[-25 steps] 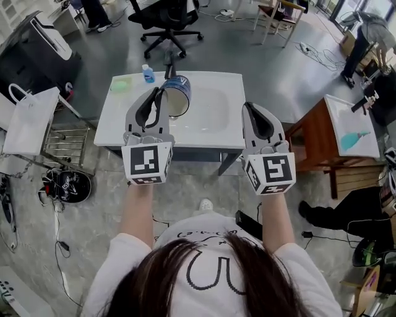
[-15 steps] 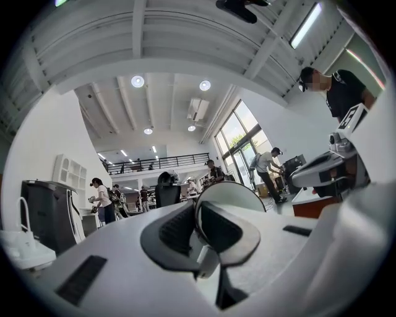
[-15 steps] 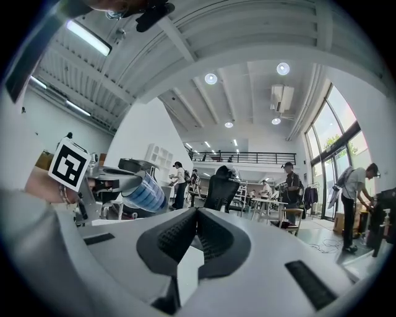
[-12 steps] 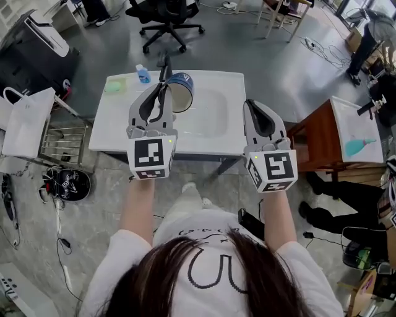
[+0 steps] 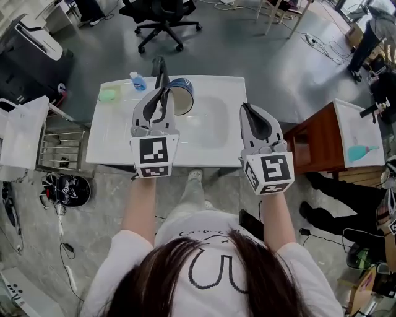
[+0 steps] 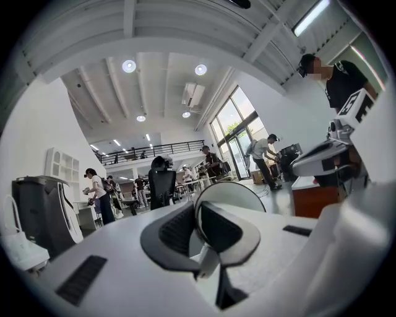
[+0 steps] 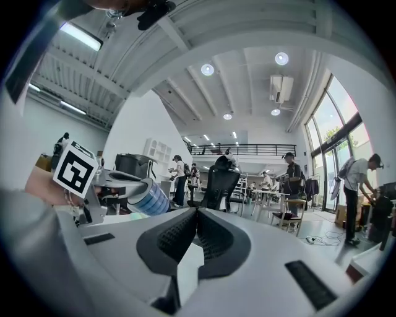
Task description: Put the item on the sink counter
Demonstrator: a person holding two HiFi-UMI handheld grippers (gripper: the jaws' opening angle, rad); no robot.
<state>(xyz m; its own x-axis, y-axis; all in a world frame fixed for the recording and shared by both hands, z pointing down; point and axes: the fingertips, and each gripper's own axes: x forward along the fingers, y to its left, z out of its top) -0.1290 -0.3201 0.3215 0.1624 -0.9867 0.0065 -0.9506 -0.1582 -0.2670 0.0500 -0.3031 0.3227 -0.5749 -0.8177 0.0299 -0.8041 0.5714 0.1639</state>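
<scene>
A white cup with a blue band (image 5: pixel 180 94) hangs tilted over the white sink counter (image 5: pixel 117 133), by the left edge of the basin (image 5: pixel 210 121). My left gripper (image 5: pixel 164 93) is shut on its wall. In the left gripper view the cup's thin round rim (image 6: pixel 238 187) stands up between the dark pads (image 6: pixel 176 232). My right gripper (image 5: pixel 246 107) hovers above the counter's right end, shut with nothing in it. In the right gripper view its pads (image 7: pixel 213 235) meet, and the blue cup (image 7: pixel 148 197) shows at the left.
A black faucet (image 5: pixel 159 67), a small blue bottle (image 5: pixel 137 81) and a green item (image 5: pixel 109 95) stand along the counter's back left. An office chair (image 5: pixel 162 15) is beyond it. A wooden table (image 5: pixel 312 139) is at the right and a metal rack (image 5: pixel 59 148) at the left.
The person has stepped closer to the counter, so it sits nearer in view. The left gripper still holds the cup and has drifted slightly right of the faucet. The right gripper stays shut.
</scene>
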